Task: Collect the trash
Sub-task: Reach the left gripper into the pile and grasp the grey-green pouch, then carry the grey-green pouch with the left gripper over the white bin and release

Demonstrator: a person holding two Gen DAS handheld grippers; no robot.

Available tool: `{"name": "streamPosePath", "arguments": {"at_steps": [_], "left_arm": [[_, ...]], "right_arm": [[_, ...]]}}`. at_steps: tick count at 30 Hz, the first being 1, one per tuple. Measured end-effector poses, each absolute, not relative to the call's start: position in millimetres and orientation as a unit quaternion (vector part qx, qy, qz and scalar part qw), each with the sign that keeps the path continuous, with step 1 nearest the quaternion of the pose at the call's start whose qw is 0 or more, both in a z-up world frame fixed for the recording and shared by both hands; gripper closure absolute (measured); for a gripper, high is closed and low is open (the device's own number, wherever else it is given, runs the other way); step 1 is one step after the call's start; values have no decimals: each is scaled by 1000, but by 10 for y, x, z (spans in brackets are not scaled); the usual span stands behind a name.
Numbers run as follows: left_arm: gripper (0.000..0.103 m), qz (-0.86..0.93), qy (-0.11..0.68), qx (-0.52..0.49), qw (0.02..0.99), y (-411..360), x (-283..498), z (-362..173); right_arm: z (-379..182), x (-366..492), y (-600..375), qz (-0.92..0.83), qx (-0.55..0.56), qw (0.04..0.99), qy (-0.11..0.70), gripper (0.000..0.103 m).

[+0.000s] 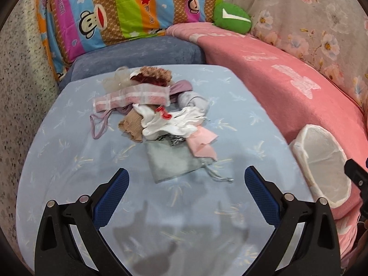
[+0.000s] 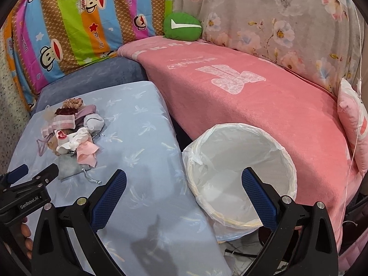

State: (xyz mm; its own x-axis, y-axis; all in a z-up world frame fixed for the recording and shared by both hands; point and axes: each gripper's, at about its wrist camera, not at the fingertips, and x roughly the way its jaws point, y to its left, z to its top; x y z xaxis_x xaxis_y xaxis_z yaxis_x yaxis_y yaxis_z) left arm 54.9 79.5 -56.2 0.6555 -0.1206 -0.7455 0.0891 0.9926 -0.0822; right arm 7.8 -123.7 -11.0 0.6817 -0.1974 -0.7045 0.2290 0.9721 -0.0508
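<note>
Legible writing: the left gripper point(image 2: 34, 172) body, seen at the left edge of the right wrist view, carries the white marking "GenRobot.AI". The striped cartoon-monkey cushion point(image 2: 76, 23) bears repeated "Paul Frank" script and "Captain". The pink blanket point(image 2: 241, 96) has pale woven lettering that cannot be read. The green cushion point(image 2: 182, 26) shows a white check mark.

Left gripper point(image 1: 186, 179): jaws wide apart, holding nothing. The blue pads point(image 1: 115, 197) hang above the light blue patterned cover point(image 1: 69, 161), just near of the trash pile point(image 1: 156, 117), touching none of it.

Right gripper point(image 2: 184, 181): jaws wide apart, holding nothing. It hangs over the near rim of the bin point(image 2: 239, 174), its right pad over the bin opening, its left pad over the blue cover.

Trash pile: a heap of fabric scraps, a grey drawstring pouch point(image 1: 174, 163), pink and white cloth pieces and scrunchies, lying on the far-left part of the blue cover.

The bin, lined with a white plastic bag, stands right of the blue cover, against the pink blanket.
</note>
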Motion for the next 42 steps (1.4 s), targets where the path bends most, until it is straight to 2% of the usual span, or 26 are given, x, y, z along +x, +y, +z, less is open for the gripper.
{"name": "streamPosePath", "arguments": {"at_steps": [11, 14, 16, 18, 22, 24, 25, 26, 27, 36, 42], "left_arm": [[7, -54, 461, -53, 884, 1148, 937, -970], [12, -62, 471, -66, 877, 1200, 1012, -1029], [19, -69, 484, -75, 869, 1214, 1065, -1094], [30, -77, 497, -85, 860, 1228, 1110, -1159], [44, -90, 504, -105, 853, 1259, 1136, -1185], [68, -105, 506, -109, 849, 1251, 1136, -1182], [75, -109, 507, -110, 848, 1265, 1150, -1190], [89, -116, 510, -112, 845, 1268, 1153, -1197], [96, -123, 513, -115, 842, 1266, 1173, -1205], [98, -139, 499, -124, 846, 1460, 1131, -1028], [98, -129, 503, -117, 847, 1544, 1179, -1032]], "right_arm": [[-305, 534, -829, -84, 7, 916, 392, 6], [-376, 636, -727, -72, 6, 914, 398, 6], [-425, 705, -651, -63, 6, 913, 403, 6], [-474, 770, -569, -54, 6, 911, 408, 6], [-546, 879, -416, -39, -2, 909, 414, 6], [-580, 932, -343, -31, -4, 908, 418, 6], [-596, 958, -312, -28, -3, 907, 420, 7], [-613, 984, -277, -24, -3, 906, 422, 8], [-633, 1010, -241, -21, -2, 905, 425, 10], [-869, 1231, 80, 38, 10, 885, 464, 37], [-1053, 1375, 274, 75, 38, 869, 487, 50]]}}
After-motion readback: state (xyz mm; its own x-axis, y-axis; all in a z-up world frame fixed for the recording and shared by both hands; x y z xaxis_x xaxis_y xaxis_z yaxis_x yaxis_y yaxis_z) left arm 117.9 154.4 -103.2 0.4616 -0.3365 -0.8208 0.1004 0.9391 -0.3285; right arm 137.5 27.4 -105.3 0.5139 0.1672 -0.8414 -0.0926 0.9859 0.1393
